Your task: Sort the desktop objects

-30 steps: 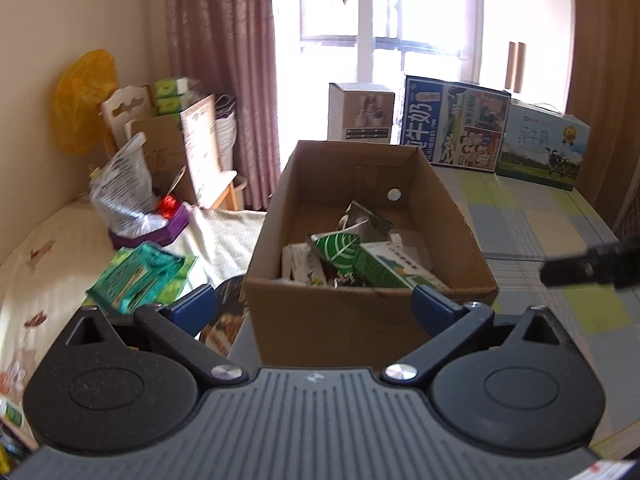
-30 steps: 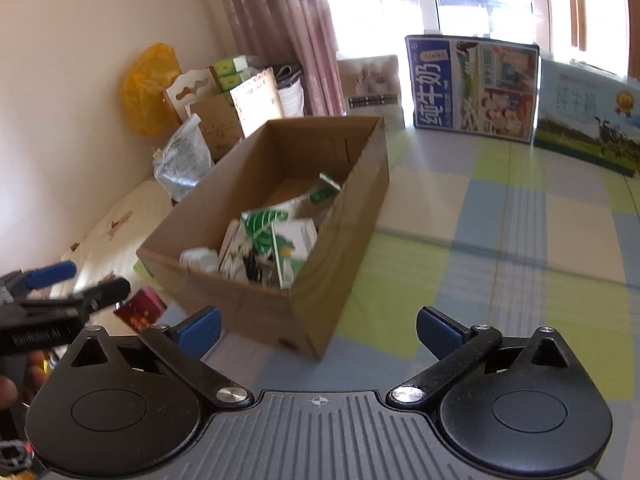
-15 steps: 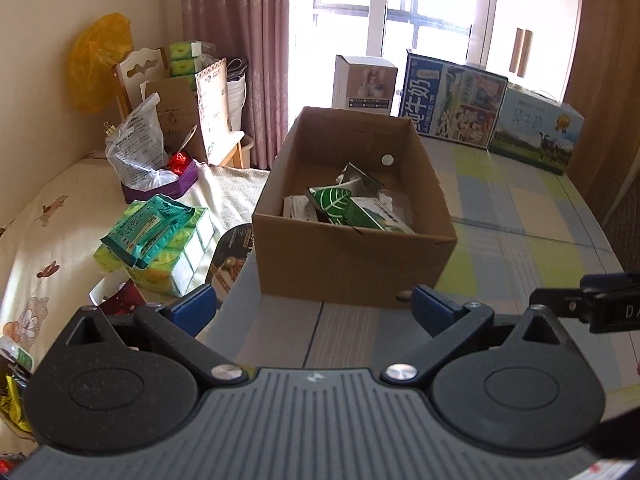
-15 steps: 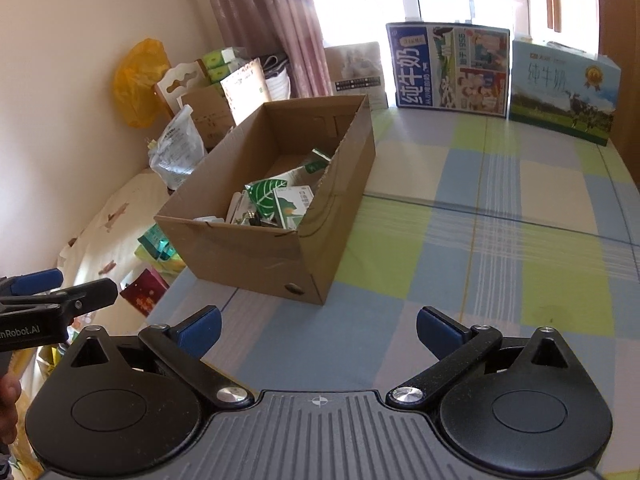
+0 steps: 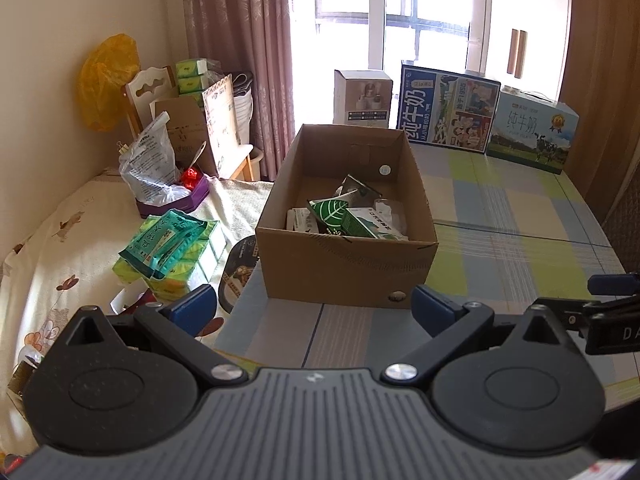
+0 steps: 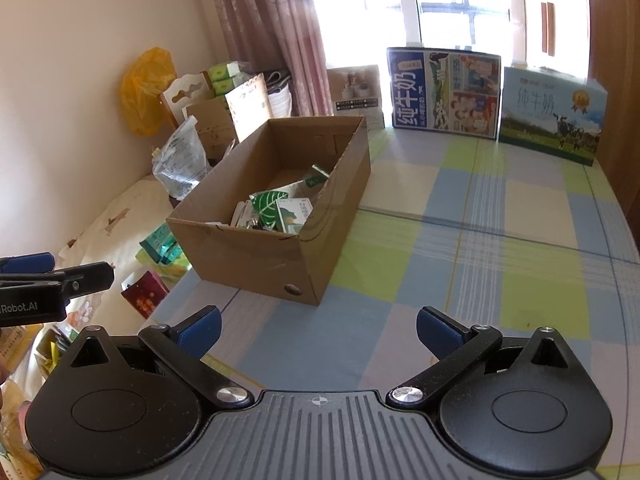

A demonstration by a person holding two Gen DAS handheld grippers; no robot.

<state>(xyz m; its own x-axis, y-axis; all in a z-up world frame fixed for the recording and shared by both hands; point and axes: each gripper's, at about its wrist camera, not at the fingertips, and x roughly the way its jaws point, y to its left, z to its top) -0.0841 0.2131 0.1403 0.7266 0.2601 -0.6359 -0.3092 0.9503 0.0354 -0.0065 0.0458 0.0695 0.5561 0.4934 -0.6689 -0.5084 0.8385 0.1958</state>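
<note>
Cardboard box (image 5: 348, 268) of cartons is sitting mid-frame on my checked tablecloth (image 6: 500, 248); sunlit window (image 5: 424, 12) glaring above; both grippers, left (image 5: 314, 306) and right (image 6: 318, 330), are hanging wide apart, holding nothing.

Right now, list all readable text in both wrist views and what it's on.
"纯牛奶" on the blue milk carton standing at the far table edge.
"1956" also on that blue carton, sideways in the left wrist view.
"纯牛奶" on the green-pasture milk carton beside it.
"Robot.AI" on the left gripper body, start cut off.
"D A" on the right gripper body, rest cut off.
Print on items in the cardboard box and the tissue packs: too small to read.
</note>
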